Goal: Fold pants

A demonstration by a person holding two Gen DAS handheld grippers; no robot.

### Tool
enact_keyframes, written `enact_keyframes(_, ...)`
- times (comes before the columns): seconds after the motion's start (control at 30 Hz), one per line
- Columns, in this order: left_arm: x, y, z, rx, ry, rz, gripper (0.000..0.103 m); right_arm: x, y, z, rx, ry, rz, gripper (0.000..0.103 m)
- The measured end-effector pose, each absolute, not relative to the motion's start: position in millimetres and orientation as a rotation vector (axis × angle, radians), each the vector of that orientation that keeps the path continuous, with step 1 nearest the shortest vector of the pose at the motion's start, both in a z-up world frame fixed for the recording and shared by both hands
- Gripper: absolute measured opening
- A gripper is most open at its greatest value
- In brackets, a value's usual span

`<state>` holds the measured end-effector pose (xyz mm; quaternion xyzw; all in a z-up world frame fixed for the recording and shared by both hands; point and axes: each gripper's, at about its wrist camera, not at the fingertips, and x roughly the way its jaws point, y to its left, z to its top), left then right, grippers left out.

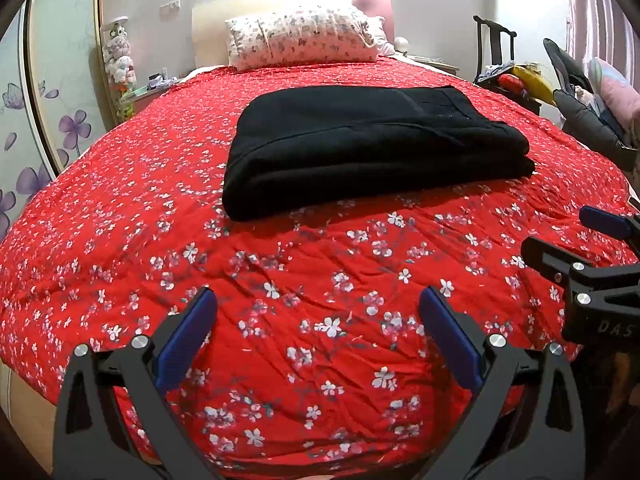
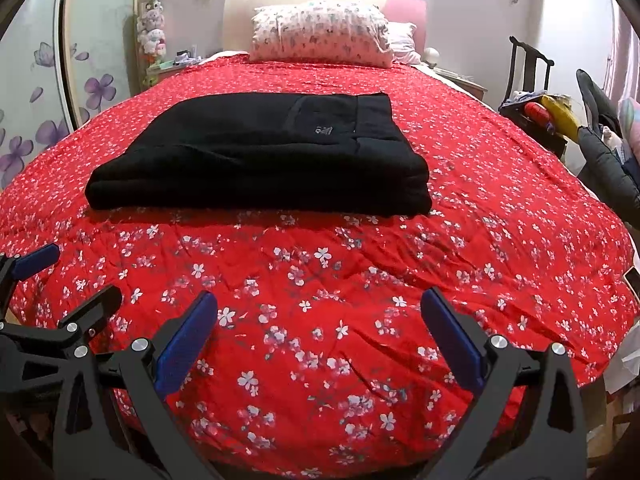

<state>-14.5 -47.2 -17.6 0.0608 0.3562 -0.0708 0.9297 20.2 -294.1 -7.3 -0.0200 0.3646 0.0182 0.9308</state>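
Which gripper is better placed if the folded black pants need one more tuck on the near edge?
Marginally the left gripper: the pants sit nearly straight ahead of it, but left of centre for the right gripper. Both hang open and empty above the red bedspread.

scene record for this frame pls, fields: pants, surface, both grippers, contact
pants: black pants, folded into a compact stack
surface: red floral bedspread; pillow at the headboard end
left hand-held gripper: open, empty, above the bedspread
right hand-held gripper: open, empty, above the bedspread
contact: neither touches the pants
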Motion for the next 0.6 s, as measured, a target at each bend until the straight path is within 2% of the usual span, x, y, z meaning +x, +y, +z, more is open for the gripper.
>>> enact_keyframes(0.6, -14.4, -46.8, -18.2, 0.12, 0.732, -0.146, 0.101, 19.6, -299.6, -12.0, -0.035, 0.753, 0.039, 0.102)
